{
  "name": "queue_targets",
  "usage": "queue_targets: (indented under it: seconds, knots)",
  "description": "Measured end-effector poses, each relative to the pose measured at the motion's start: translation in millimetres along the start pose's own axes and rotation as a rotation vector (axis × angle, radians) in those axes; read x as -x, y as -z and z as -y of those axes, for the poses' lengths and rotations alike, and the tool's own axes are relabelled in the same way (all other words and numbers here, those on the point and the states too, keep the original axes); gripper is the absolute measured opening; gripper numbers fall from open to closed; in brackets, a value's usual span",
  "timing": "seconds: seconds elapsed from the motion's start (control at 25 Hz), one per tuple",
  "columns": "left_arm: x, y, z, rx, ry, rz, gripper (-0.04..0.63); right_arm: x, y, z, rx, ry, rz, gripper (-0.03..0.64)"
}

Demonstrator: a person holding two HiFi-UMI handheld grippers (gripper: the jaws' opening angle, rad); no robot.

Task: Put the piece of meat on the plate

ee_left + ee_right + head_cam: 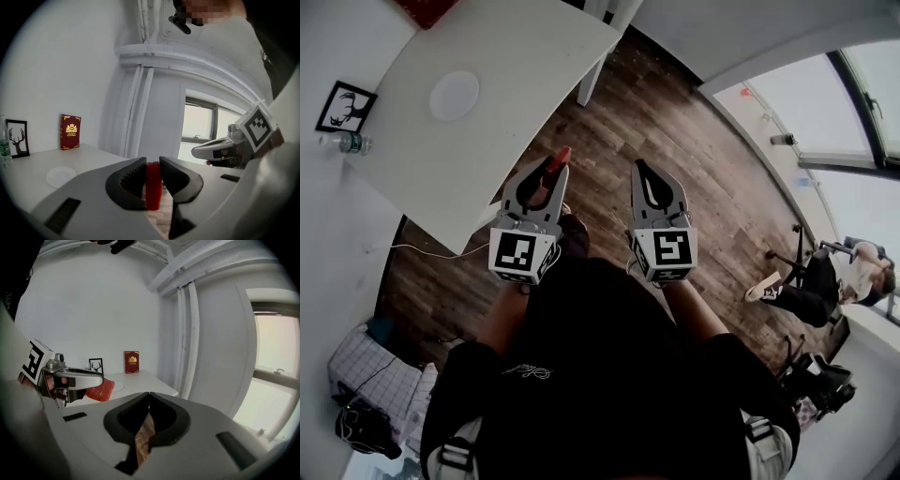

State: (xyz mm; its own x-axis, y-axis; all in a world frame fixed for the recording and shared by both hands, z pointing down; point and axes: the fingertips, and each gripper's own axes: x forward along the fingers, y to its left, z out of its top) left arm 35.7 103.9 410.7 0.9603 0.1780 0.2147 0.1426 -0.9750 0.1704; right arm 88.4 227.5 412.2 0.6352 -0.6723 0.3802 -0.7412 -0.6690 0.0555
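In the head view we hold both grippers out over the wooden floor [675, 122], near the edge of the white worktop [502, 56]. The left gripper [551, 169] pinches the red meat [562, 156] at its tips. The right gripper [639, 167] is pressed together and empty. The plate [454, 96] lies on the worktop, well apart from the meat. Only this view shows a person [825, 281] seated at far right.

The left gripper view shows the meat edge-on and upright, clamped between the toothed pads. The plate sits low at left, and a red book [70, 132] and a deer picture [17, 137] stand against the wall.

The right gripper view shows its own jaws meeting tip to tip, with only floor below them. It alone gives us the meat's broad face, sticking out past the left gripper's tips, off the worktop.
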Motion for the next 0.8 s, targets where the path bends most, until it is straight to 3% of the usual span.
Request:
queue_targets:
  seconds: [0.28, 0.44, 0.6, 0.8]
  knots:
    - [-2, -1, -44, 0.048, -0.071, 0.01, 0.087, -62, -39, -30, 0.171, -0.172, 0.003, 0.021]
    - [1, -1, -66, 0.071, -0.147, 0.03, 0.087, -89, -47, -50, 0.22, -0.28, 0.004, 0.021]
    - [8, 0, -83, 0.079, -0.267, -0.012, 0.087, -112, -49, -67, 0.284, -0.434, -0.013, 0.021]
    - [8, 8, -113, 0.079, -0.331, -0.039, 0.087, -143, -43, -89, 0.3, -0.538, -0.012, 0.021]
